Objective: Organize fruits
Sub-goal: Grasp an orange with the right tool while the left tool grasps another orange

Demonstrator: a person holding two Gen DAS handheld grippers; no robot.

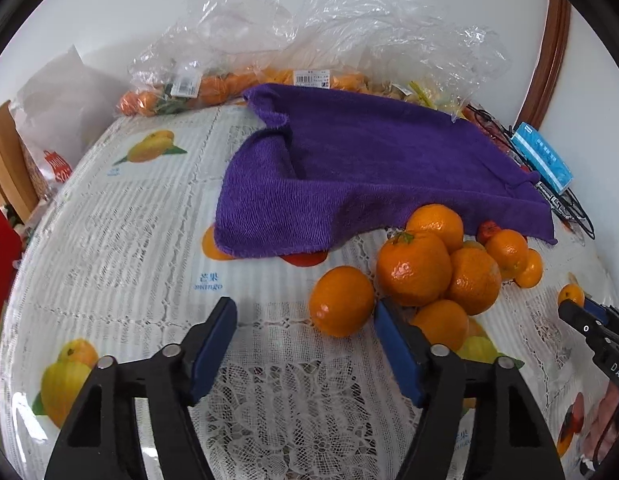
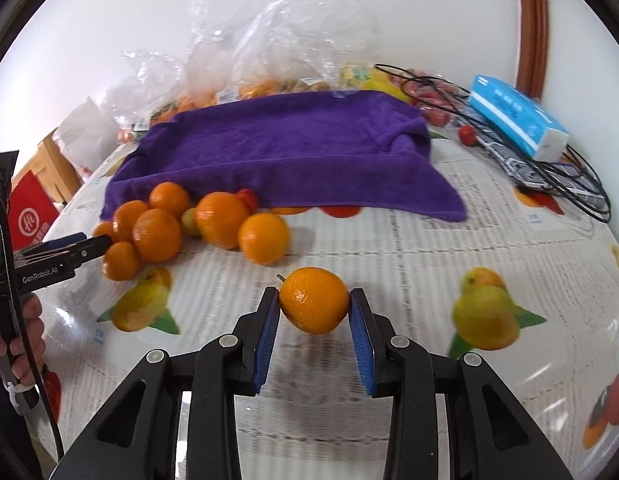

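The right gripper (image 2: 314,307) was closed on a single orange (image 2: 314,300), its blue pads touching the fruit on either side, and the orange appeared to hang just above the worktop (image 2: 409,248), apart from the rest. The left gripper (image 1: 305,312) stood wide open and held nothing, its right finger just beside the nearest fruit of the pile of oranges (image 1: 429,268), which lay against the front edge of the purple towel (image 1: 349,168). The step in hand seemed to be carrying the held orange to its place, so the grip should be kept even across the widest part of the fruit, firm enough that the round, smooth skin would not roll out yet not so hard as to bruise it, and the fruit lowered until it rested before the fingers parted; a round orange let go early could roll on the slick cover. The right wrist view alone showed the held orange, a tissue box (image 2: 517,116) with tangled cables at the far right, and the person's left hand (image 2: 25,332) on the other tool. The left wrist view alone showed how close the open fingers stood to the pile, and the price labels on the plastic bags (image 1: 269,60) of fruit behind the towel.
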